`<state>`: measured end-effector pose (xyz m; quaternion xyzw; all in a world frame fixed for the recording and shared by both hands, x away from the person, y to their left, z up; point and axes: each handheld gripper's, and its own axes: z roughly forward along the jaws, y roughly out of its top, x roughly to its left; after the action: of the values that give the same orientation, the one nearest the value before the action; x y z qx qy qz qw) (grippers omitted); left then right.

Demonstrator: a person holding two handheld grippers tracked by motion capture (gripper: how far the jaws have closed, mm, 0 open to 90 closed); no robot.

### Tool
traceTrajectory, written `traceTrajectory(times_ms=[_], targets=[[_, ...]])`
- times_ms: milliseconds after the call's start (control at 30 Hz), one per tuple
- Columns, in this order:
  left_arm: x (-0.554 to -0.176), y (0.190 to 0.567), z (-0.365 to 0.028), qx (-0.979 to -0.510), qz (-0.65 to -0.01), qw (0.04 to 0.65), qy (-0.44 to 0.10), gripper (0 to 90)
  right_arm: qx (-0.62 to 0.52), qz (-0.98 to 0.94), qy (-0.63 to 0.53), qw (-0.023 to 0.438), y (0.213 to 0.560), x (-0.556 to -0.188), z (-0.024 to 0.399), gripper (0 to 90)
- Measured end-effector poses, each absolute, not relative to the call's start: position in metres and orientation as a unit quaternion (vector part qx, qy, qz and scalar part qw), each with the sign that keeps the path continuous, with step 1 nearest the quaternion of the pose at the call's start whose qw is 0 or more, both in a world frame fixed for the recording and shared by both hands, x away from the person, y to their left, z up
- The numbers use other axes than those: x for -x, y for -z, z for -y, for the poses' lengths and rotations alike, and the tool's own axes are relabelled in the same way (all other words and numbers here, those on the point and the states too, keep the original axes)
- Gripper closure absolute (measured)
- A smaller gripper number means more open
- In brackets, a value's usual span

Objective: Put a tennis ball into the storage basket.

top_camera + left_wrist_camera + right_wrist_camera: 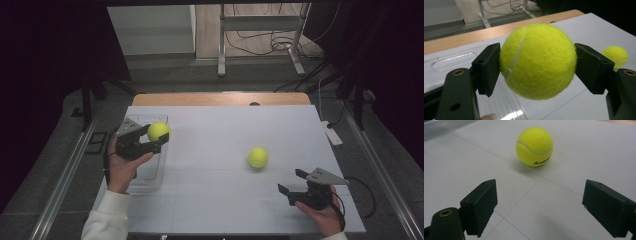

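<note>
A yellow tennis ball (158, 131) (537, 60) is clamped between the pads of my left gripper (156, 134) (537, 67), held in the air over a clear plastic tray (150, 172) at the table's left. A second tennis ball (258, 157) (534, 146) (616, 55) rests on the white table (225, 130) right of centre. My right gripper (292, 181) (544, 207) sits near the front right corner, open and holding nothing, with that ball a short way ahead of its fingertips.
The tray's ribbed clear floor (499, 105) lies under the held ball. A wooden table edge (220, 98) runs along the back. Beyond it, on the floor, stand a metal frame (260, 40) and loose cables (272, 42).
</note>
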<state>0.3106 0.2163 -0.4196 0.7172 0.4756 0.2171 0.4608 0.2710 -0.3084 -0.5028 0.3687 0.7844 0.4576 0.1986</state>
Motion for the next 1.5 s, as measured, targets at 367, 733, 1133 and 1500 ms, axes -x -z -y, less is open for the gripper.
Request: traceTrajectory(times_ms=[367,733,1133,1500], targets=[[-0.324,0.43,-0.225,-0.716,-0.51,0.424,-0.218,26.5,-0.364,-0.784,-0.466,0.191,0.502,-0.27,0.307,12.8],[-0.336,0.431,-0.238,-0.708,-0.527,0.417,-0.219,26.5,-0.369,-0.781,-0.469,0.186,0.504,-0.272,0.308,12.8],[-0.348,0.434,-0.247,-0.701,-0.54,0.413,-0.217,26.5,-0.373,-0.779,-0.468,0.19,0.503,-0.271,0.31,12.9],[-0.362,0.432,-0.249,-0.698,-0.551,0.4,-0.223,26.5,-0.375,-0.778,-0.468,0.188,0.503,-0.272,0.311,12.9]])
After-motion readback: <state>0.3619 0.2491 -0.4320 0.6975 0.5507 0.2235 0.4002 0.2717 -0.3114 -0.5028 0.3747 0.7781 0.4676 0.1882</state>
